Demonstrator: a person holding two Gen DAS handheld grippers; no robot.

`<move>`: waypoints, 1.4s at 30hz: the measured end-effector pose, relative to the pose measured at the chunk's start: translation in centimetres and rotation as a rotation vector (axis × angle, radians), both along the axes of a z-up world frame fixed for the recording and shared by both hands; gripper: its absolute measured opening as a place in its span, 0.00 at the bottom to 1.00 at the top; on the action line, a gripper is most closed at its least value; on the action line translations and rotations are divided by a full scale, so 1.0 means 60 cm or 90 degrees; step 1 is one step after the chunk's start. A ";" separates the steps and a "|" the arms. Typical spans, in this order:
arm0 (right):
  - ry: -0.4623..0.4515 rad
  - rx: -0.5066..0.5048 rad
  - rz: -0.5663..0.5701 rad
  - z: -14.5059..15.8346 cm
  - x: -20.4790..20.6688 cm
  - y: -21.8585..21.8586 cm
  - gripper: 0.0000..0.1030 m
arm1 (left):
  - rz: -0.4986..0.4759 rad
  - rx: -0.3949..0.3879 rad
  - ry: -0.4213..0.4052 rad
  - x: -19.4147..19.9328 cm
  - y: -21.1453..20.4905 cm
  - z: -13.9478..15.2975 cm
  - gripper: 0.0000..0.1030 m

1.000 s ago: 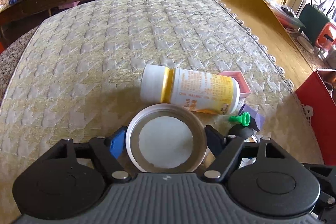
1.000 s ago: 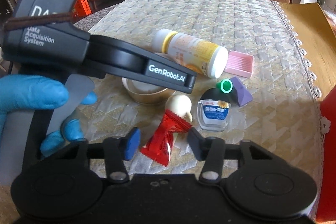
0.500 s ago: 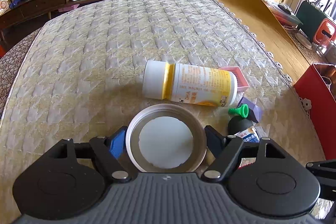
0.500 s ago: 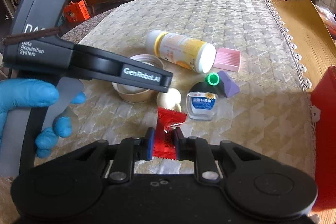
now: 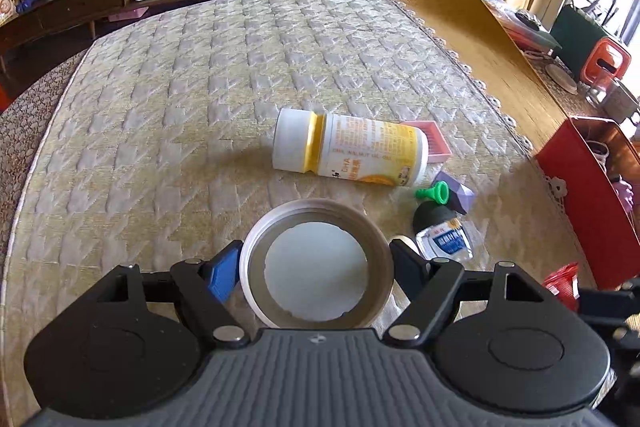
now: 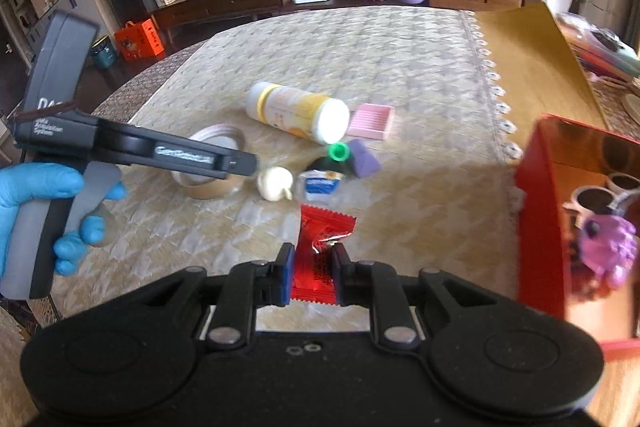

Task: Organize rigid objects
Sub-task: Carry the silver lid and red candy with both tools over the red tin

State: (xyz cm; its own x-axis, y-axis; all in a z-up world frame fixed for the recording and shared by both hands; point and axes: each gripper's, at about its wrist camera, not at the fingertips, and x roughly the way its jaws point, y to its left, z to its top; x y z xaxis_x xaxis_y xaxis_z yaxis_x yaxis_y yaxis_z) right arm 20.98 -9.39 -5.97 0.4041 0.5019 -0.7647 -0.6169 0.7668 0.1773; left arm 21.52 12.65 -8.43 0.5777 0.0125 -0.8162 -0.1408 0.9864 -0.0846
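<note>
My left gripper is shut on a round metal-rimmed lid, one finger on each side of its rim. My right gripper is shut on a red candy wrapper, held off the quilted cloth. On the cloth ahead lie a white and yellow bottle on its side, a pink box, a small eye-drop bottle with a green cap, a purple block and a cream-coloured lump. A blue-gloved hand holds the left gripper at the left of the right wrist view.
A red box with a purple toy and cups inside stands at the table's right edge. The quilted cloth stretches far to the back and left. A bare wooden strip runs along its right side. Shelves and drawers stand beyond.
My right gripper closed on the red wrapper, lifted it off the cloth and drew back towards the red box. My left gripper, still on the lid, pulled back a little from the bottle.
</note>
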 end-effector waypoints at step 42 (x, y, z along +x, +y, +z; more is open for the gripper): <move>-0.047 0.035 -0.203 0.057 0.031 -0.316 0.18 | -0.247 -0.044 -0.036 0.038 -0.351 0.122 0.76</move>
